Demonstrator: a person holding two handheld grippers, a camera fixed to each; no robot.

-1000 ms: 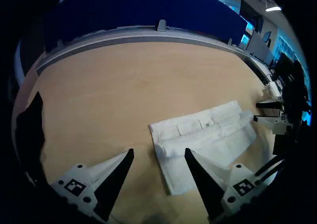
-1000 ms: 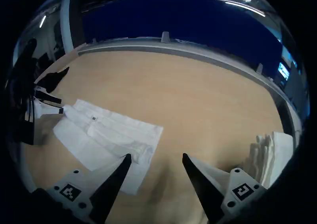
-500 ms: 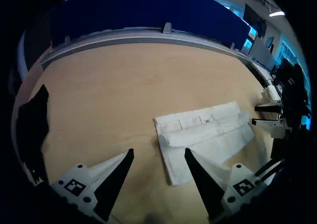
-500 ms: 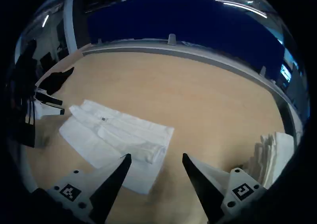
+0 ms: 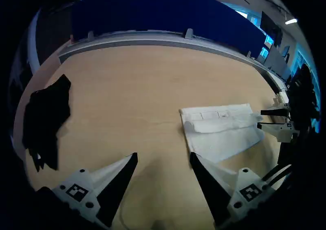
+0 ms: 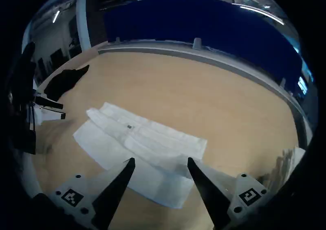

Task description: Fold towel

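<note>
found the towel (image 5: 222, 132) lying on the bench (image 5: 134, 91), nearer its front edge than the far edge under the blue partition (image 5: 163, 14). judged partly folded, with one long side turned over onto the middle in a soft ridge and a single layer left showing along the front. judged outstanding: squaring that lengthwise fold, then bringing the short ends together.

recorded the left gripper (image 5: 163, 158) with jaws wide apart and holding nothing, over bare bench just short of one end of the towel. recorded the right gripper (image 6: 159, 161) likewise with jaws apart and empty, straddling the towel's other end from above; cannot tell whether touching the cloth.

from the left gripper view, noted a black cloth (image 5: 45, 116) in full near the bench's left edge, and the right gripper side-on at the towel's far short end. from the right gripper view, noted the towel's whole length with its layers more plainly, the left gripper near but apart from the opposite end, and a blurred pale stack (image 6: 285, 165) at the bench's right edge, too indistinct to identify.
</note>
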